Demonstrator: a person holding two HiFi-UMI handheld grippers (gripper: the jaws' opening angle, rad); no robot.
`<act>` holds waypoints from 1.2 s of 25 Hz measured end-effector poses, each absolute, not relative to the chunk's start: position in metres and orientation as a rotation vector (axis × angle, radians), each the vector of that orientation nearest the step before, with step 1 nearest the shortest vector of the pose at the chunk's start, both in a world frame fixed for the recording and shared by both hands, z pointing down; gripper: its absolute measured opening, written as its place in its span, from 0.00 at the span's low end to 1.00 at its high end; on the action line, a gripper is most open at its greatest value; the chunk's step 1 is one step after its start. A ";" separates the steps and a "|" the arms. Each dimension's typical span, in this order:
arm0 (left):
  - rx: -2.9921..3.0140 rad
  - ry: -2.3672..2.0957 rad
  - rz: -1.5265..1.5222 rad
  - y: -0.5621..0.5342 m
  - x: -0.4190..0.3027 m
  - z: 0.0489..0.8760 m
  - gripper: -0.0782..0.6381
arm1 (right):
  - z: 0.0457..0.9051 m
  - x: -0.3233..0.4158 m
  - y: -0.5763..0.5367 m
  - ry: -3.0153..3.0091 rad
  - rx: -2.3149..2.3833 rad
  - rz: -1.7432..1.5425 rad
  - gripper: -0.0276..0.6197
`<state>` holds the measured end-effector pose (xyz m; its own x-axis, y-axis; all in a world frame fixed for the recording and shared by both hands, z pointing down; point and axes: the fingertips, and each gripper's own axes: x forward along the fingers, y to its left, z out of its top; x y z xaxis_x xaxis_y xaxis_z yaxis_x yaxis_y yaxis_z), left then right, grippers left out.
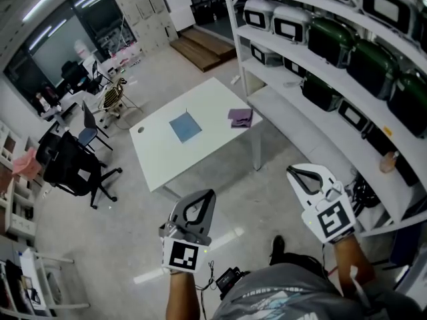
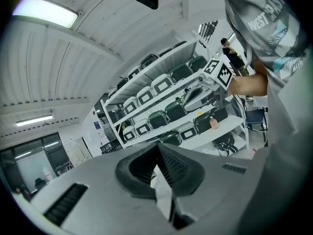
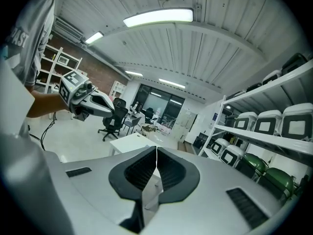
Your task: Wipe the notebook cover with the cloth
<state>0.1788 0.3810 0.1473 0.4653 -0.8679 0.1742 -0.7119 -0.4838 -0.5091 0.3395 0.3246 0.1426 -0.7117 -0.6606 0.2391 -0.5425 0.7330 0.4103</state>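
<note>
Nearest: person's grey printed shirt (image 1: 287, 292) at the bottom of the head view, both forearms out over grey concrete floor (image 1: 120, 239).

Left hand-held gripper (image 1: 209, 195), grey body with a black-and-white marker cube, is held low in front of the body. Its own view shows the ribbed black pads pressed together at the tips, nothing between them.

Right hand-held gripper (image 1: 291, 172), white-grey body with the same cube, is held beside it and well apart. Its pads are also pressed together, and it carries nothing.

Neither hand-held gripper is near the counter.

Further out: white rectangular counter (image 1: 160, 155) standing alone on the floor, set at an angle in the head view.

Flat square light-blue notebook (image 1: 185, 126) lies about mid-counter, cover up.

Crumpled purple cloth (image 1: 240, 117) sits by the counter's right corner, on the shelving side. It is apart from the notebook and does not touch it.

Right of the counter: long white metal shelving unit (image 1: 313, 122), tiers loaded with white and dark-green hard cases (image 1: 333, 42).

Left of the counter: black wheeled office chair (image 1: 77, 169).

Farthest: low brown wooden platform (image 1: 203, 49), more desks and chairs by dark windows at the upper left.
</note>
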 end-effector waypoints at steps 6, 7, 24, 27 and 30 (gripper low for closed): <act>-2.334 1.378 -0.627 0.324 0.198 0.149 0.11 | 0.148 0.352 0.257 -2.598 0.867 -0.439 0.09; -2.330 1.386 -0.634 0.316 0.202 0.149 0.11 | 0.148 0.354 0.248 -2.604 0.855 -0.439 0.09; -2.350 1.378 -0.711 0.216 0.241 0.163 0.11 | 0.176 0.380 0.150 -2.643 0.788 -0.384 0.09; -2.367 1.339 -0.696 0.195 0.240 0.164 0.11 | 0.178 0.382 0.138 -2.626 0.830 -0.367 0.09; -2.386 1.293 -0.674 0.173 0.236 0.166 0.11 | 0.179 0.382 0.125 -2.599 0.875 -0.361 0.09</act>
<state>0.2358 0.1729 0.1665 0.4722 -0.8474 0.2428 -0.6841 -0.5260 -0.5053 0.3818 0.1246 0.1787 -0.7372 -0.6214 0.2651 -0.5258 0.7741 0.3524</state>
